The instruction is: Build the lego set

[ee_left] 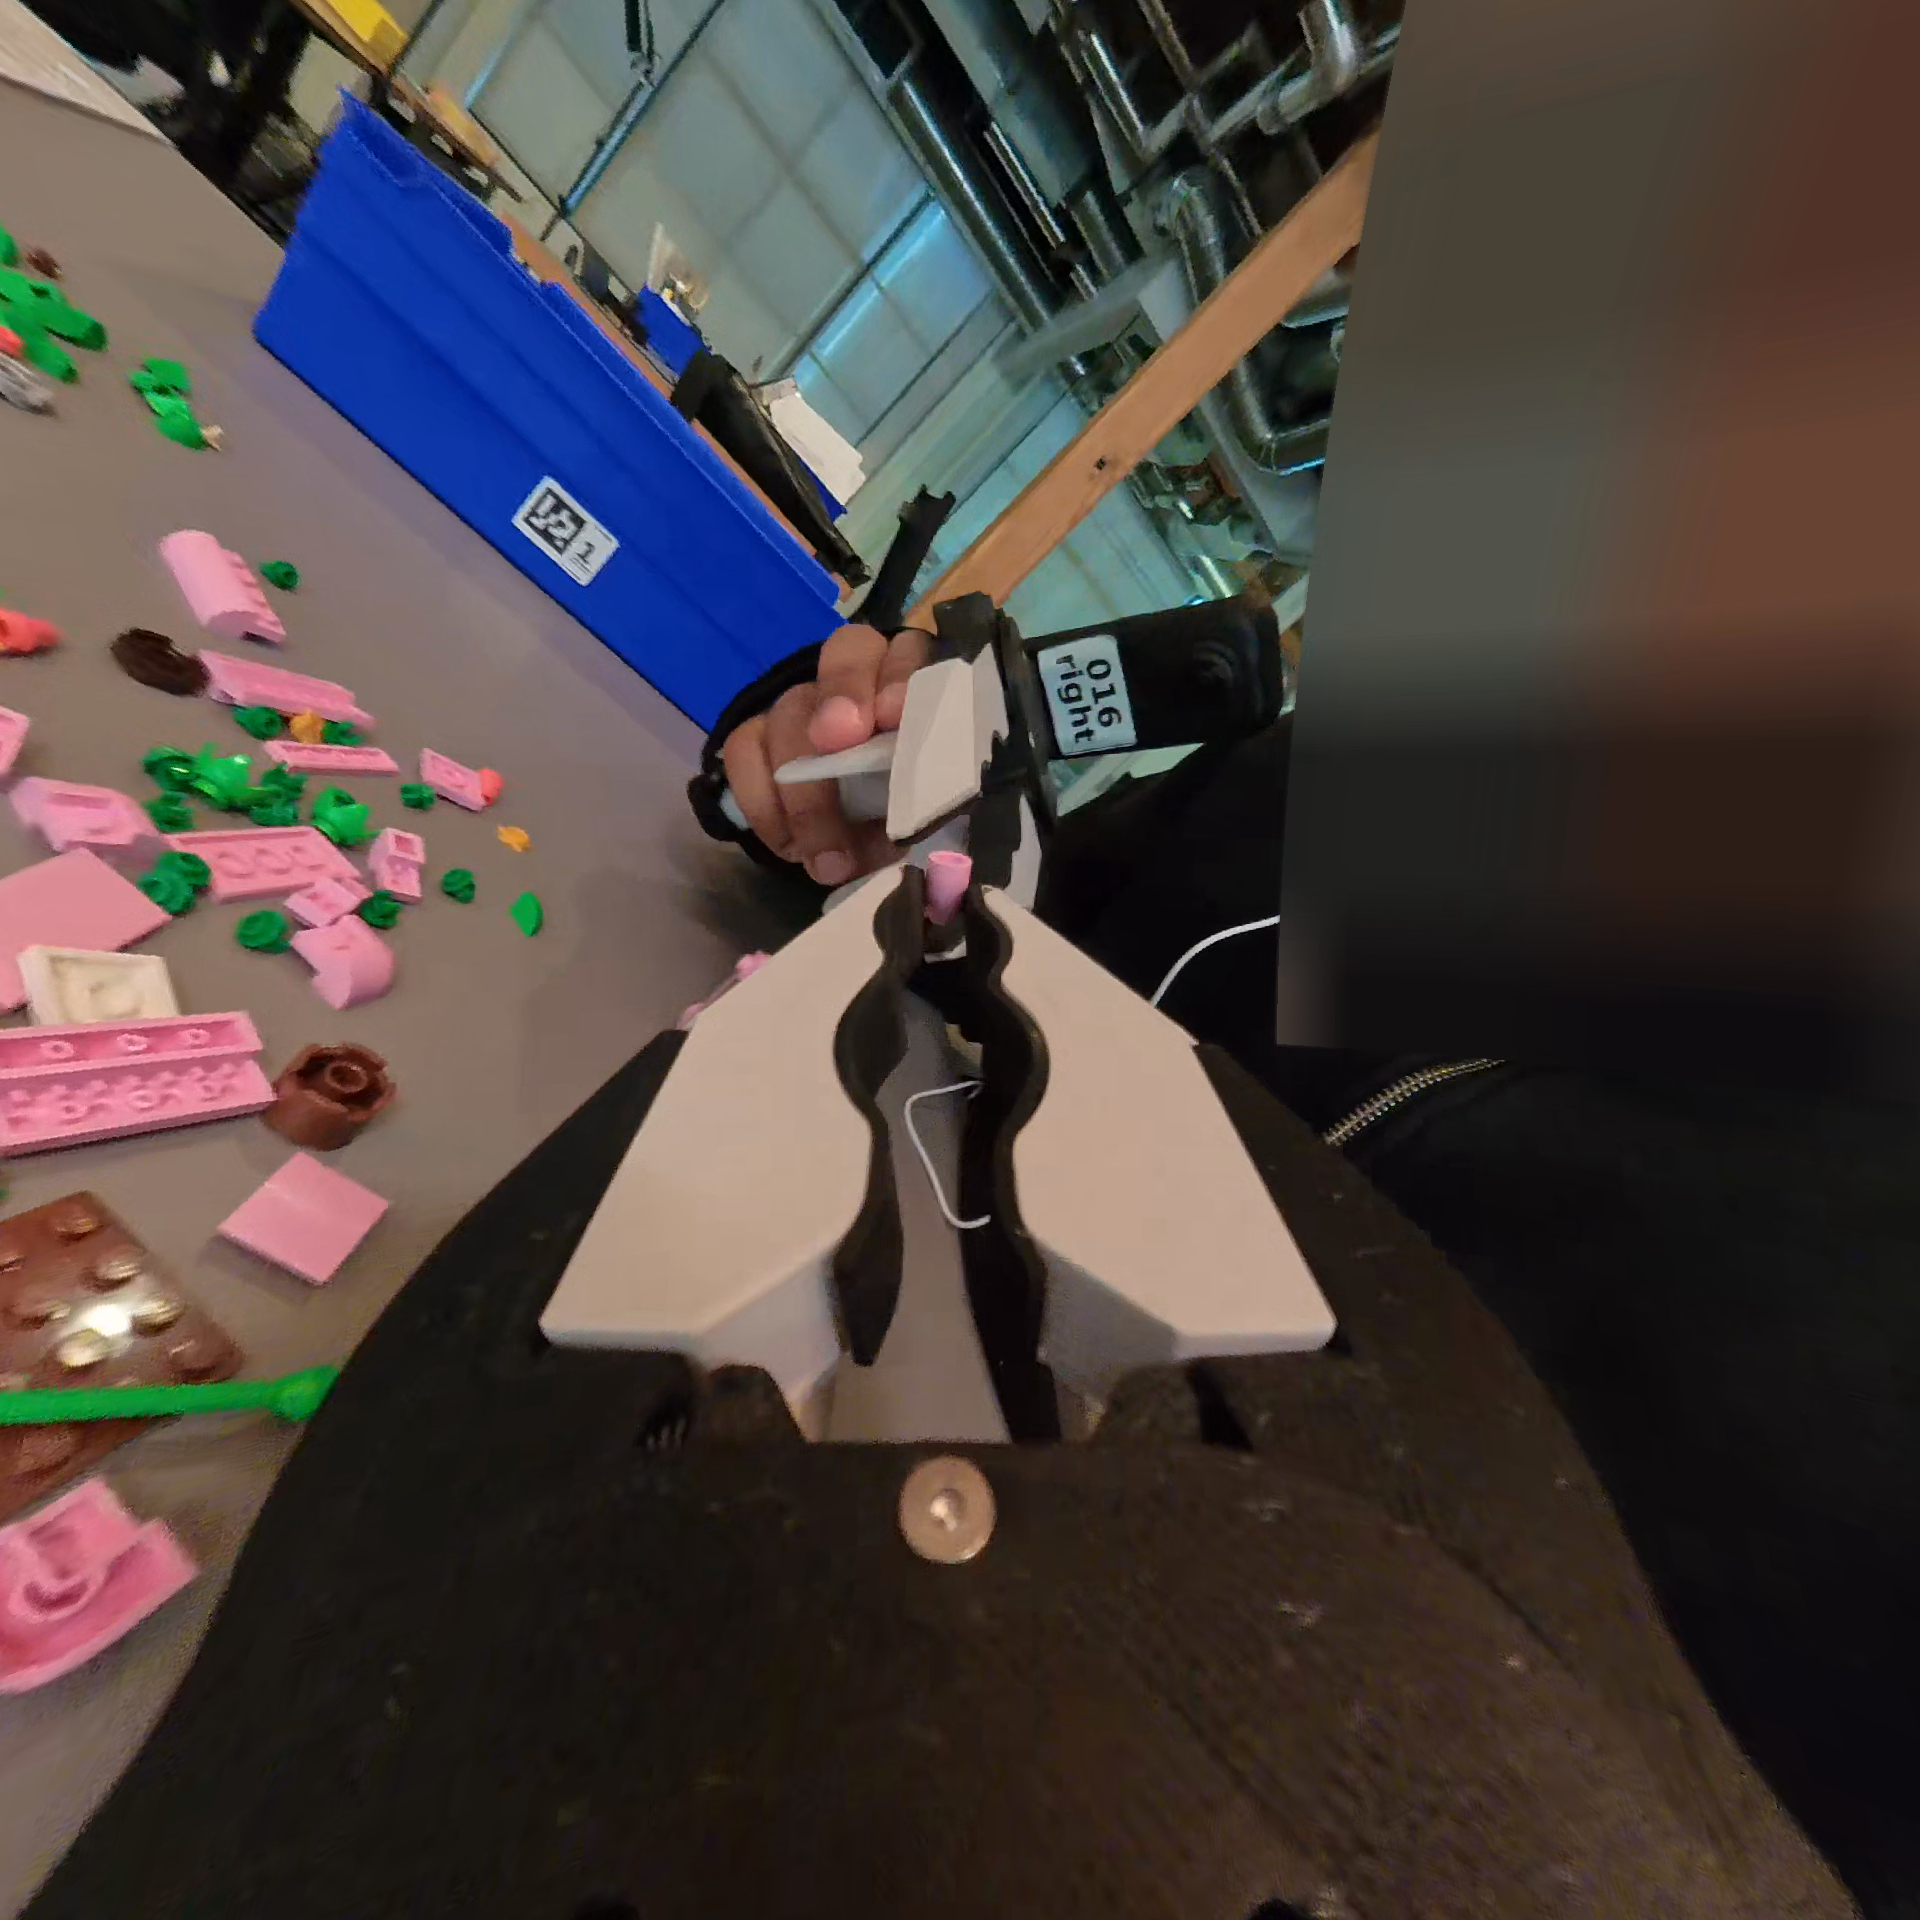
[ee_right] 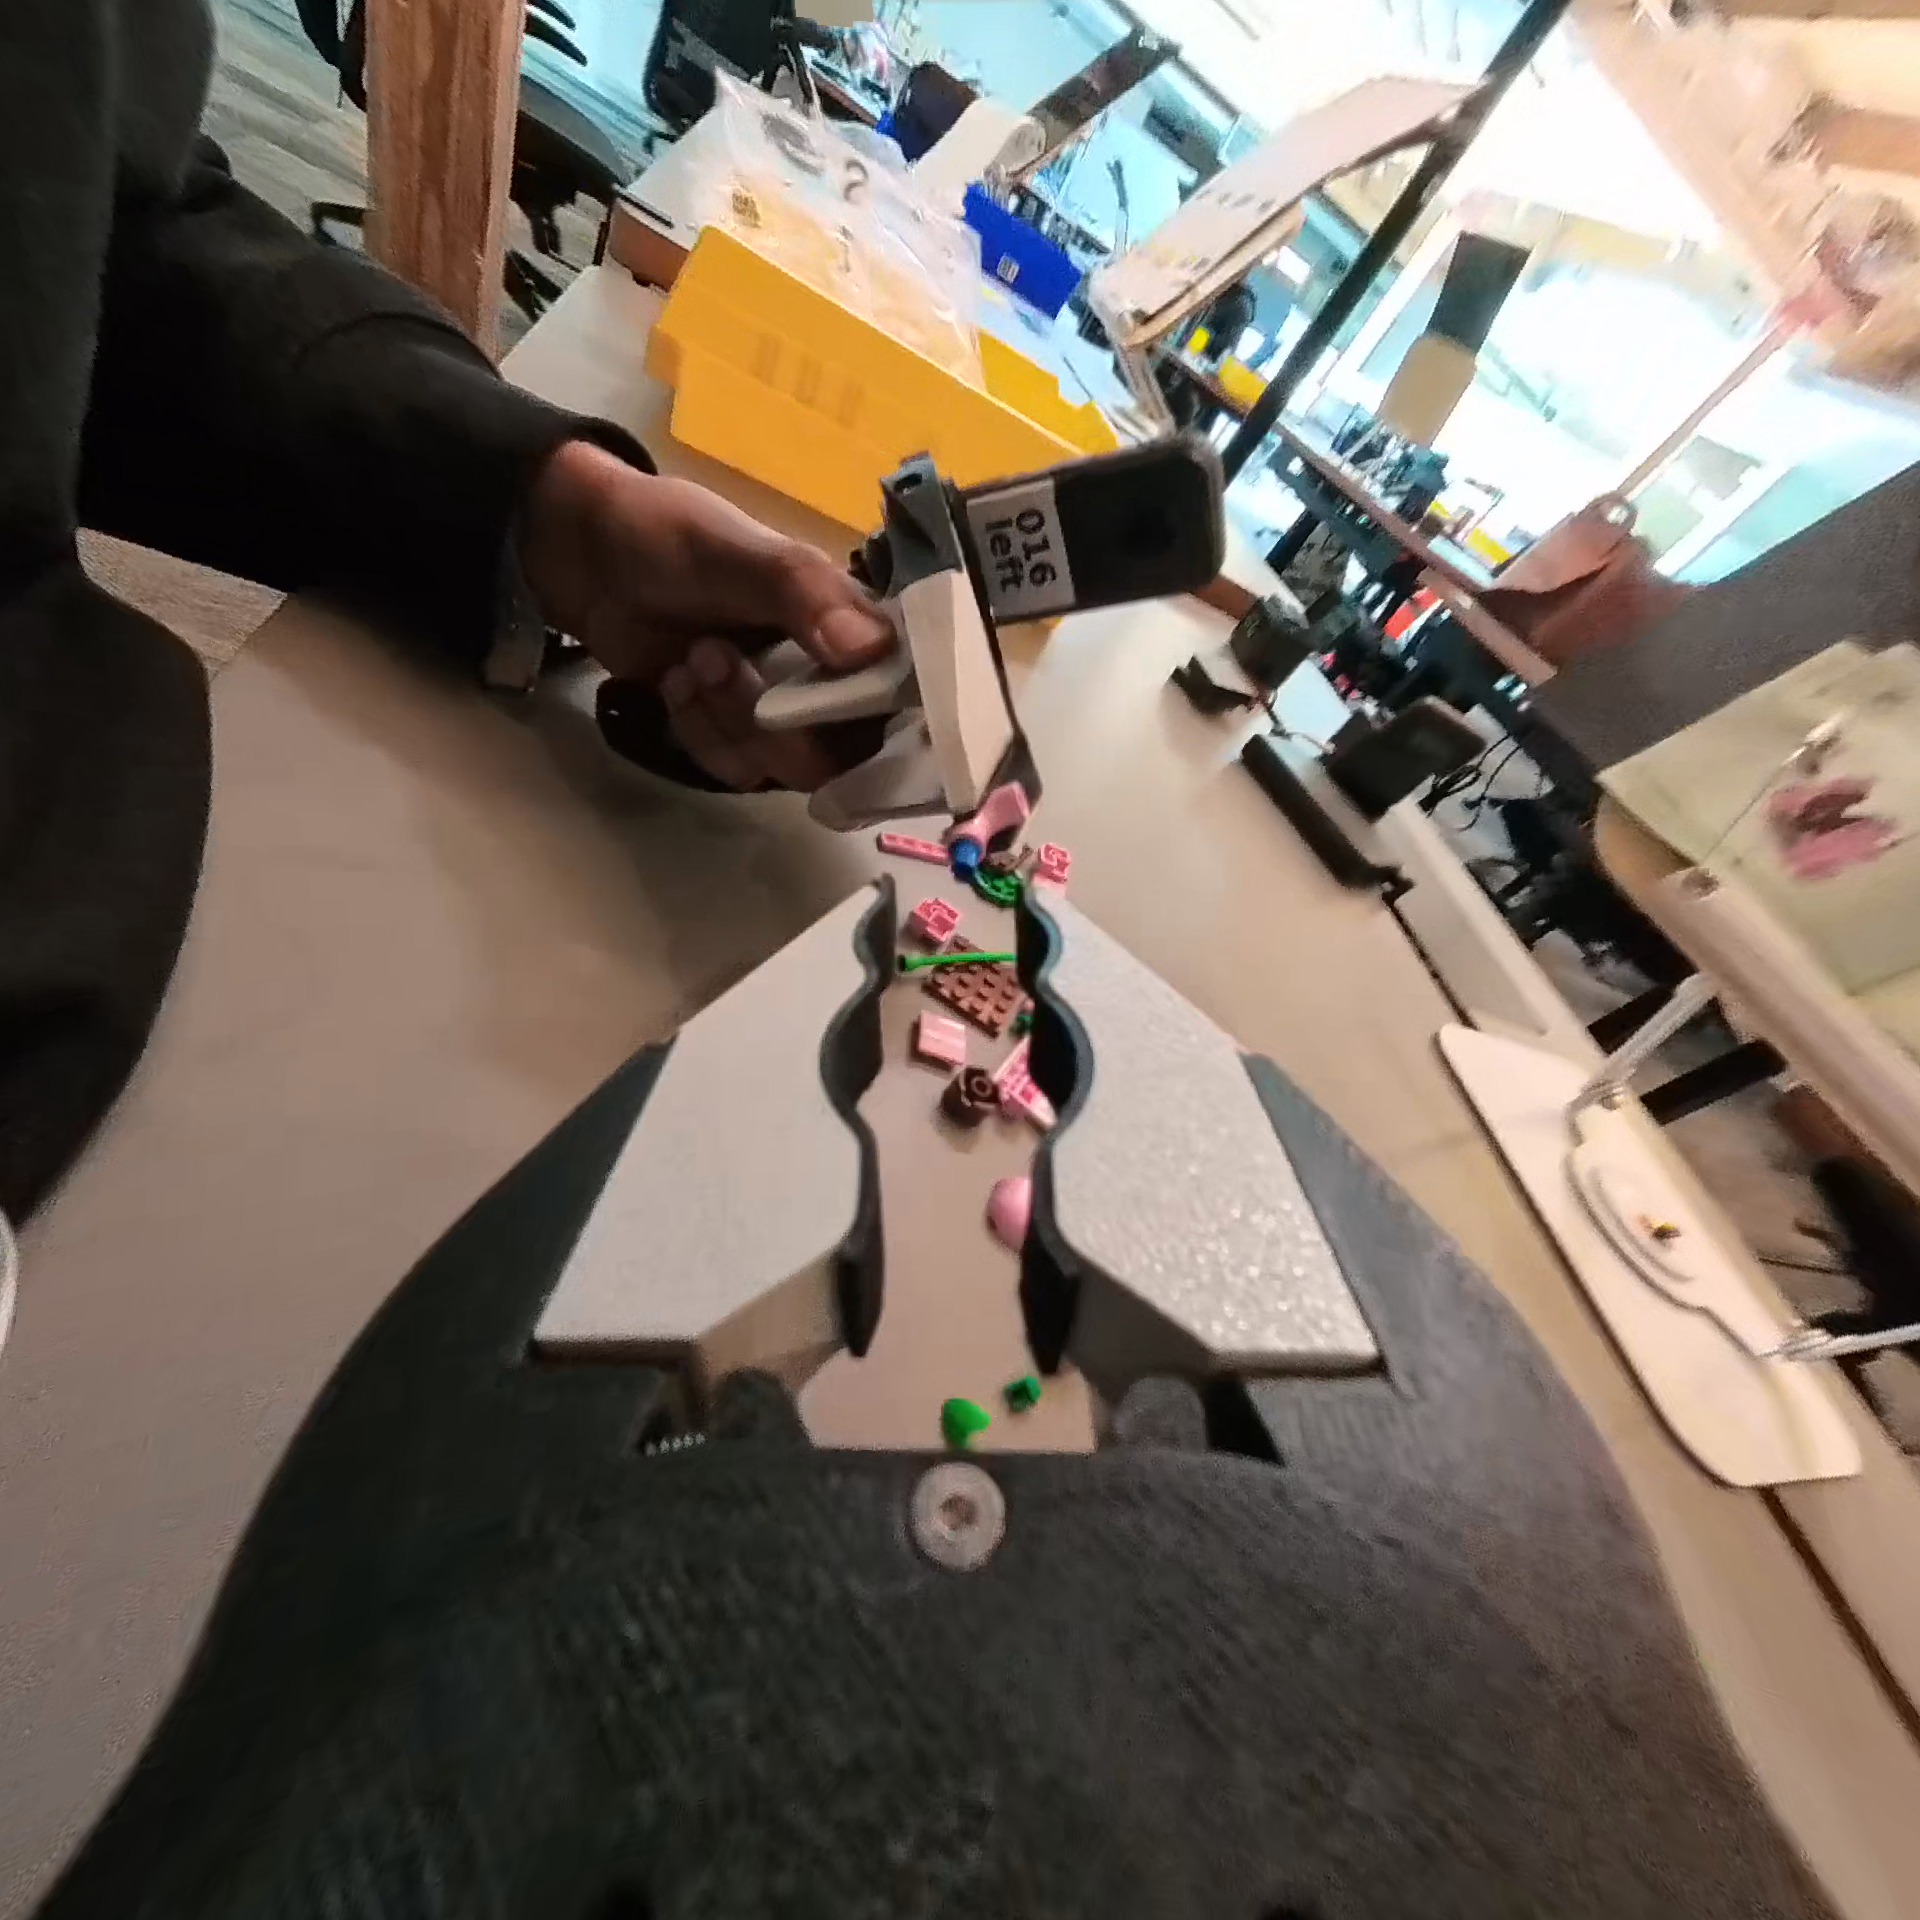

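My left gripper (ee_left: 943, 906) is shut on a small pink round lego piece (ee_left: 948, 881) at its fingertips, held above the grey table (ee_left: 436, 582). In the right wrist view the left gripper (ee_right: 985, 812) holds that pink piece (ee_right: 1004, 806) with a blue pin (ee_right: 964, 854) below it. My right gripper (ee_right: 956, 909) is open and empty, hovering over loose pieces: a brown plate (ee_right: 977, 995), a brown round piece (ee_right: 971, 1093) and a green stem (ee_right: 956, 961). The right gripper (ee_left: 923, 821) also shows just beyond the left one's tips.
Many pink, green and brown lego pieces (ee_left: 260, 862) lie scattered on the table's left part. A blue bin (ee_left: 520, 468) stands at the back. A yellow bin (ee_right: 831, 384) stands behind the left hand. A wooden post (ee_right: 442, 156) rises at the table's edge. Less than 4 cm separates the two grippers' tips. From the left gripper's tips to the green stem (ee_right: 956, 961) is close to 12 cm. My left wrist view (ee_left: 69, 1423) looks at it from another angle. The brown plate (ee_right: 977, 995) is about 12 cm from my left fingertips. Seen from the left wrist view (ee_left: 45, 1323) as well.
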The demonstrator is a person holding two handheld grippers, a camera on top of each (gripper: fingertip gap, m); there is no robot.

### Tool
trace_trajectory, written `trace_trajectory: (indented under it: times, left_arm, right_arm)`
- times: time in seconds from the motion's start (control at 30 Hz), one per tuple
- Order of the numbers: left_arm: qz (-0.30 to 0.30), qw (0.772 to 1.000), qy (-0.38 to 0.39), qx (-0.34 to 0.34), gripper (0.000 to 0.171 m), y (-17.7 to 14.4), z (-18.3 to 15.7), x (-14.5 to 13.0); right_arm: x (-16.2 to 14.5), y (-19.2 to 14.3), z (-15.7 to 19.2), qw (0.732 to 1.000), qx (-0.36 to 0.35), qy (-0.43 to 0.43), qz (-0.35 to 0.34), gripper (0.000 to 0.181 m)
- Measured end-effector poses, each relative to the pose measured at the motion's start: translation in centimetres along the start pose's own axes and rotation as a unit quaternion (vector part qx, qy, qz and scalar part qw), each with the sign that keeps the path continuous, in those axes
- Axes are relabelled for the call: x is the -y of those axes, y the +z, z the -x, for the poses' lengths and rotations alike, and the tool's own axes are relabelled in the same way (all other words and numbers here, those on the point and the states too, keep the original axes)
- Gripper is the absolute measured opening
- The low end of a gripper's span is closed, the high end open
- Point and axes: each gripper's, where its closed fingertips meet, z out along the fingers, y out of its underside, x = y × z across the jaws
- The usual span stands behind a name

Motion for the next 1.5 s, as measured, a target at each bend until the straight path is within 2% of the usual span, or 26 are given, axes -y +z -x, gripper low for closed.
trace_trajectory:
  times: [0.1,0.17,0.33,0.43,0.53,0.6,0.67,0.83,0.97,1.2,1.33,1.5]
  left_arm:
    - [-0.003,1.0,-0.02,-0.021,0.004,0.6,-0.4,-0.2]
    - [0.004,0.999,-0.023,-0.026,0.005,0.8,-0.5,-0.5]
    - [0.009,1.0,-0.021,-0.014,0.005,0.8,-0.1,-0.7]
    - [0.017,1.0,-0.019,-0.012,0.005,1.0,-0.1,-1.0]
    - [0.018,0.999,-0.024,-0.018,0.004,1.0,-0.2,-1.1]
    - [0.012,0.999,-0.028,-0.021,0.005,0.9,-0.2,-0.9]
    - [0.009,0.999,-0.03,-0.015,0.005,0.8,0.0,-0.8]
    - [0.015,0.999,-0.041,-0.029,0.005,0.9,-0.2,-1.1]
    - [0.017,0.998,-0.043,-0.033,0.005,0.9,-0.3,-1.1]
    - [0.052,0.993,-0.084,-0.07,0.006,1.0,-0.8,-2.3]
    - [0.071,0.988,-0.109,-0.089,0.006,1.0,-1.1,-2.9]
    - [0.06,0.988,-0.109,-0.093,0.006,0.9,-1.1,-2.6]
  right_arm:
    - [0.0,0.0,0.5,1.0,0.006,-0.018,-0.003,0.014]
    - [0.4,-0.2,0.4,1.0,0.002,-0.022,-0.012,0.003]
    - [1.0,-0.5,0.4,0.999,0.002,-0.022,-0.026,0.008]
    - [1.2,-0.6,0.6,0.999,0.009,-0.022,-0.034,0.0]
    - [1.3,-0.6,0.7,0.999,0.013,-0.021,-0.035,0.001]
    - [1.3,-0.7,0.8,0.999,0.021,-0.02,-0.035,0.012]
    - [1.1,-0.7,0.9,0.999,0.023,-0.02,-0.033,0.014]
    - [0.6,-0.3,1.0,0.999,0.017,-0.032,-0.019,0.005]
    - [0.7,-0.4,1.0,0.999,0.022,-0.025,-0.019,0.005]
    - [0.9,-0.7,2.1,0.996,0.086,0.007,-0.03,0.005]
    - [0.9,-0.9,2.7,0.993,0.113,-0.005,-0.032,0.005]
    - [1.0,-1.0,2.6,0.994,0.109,-0.018,-0.026,0.005]
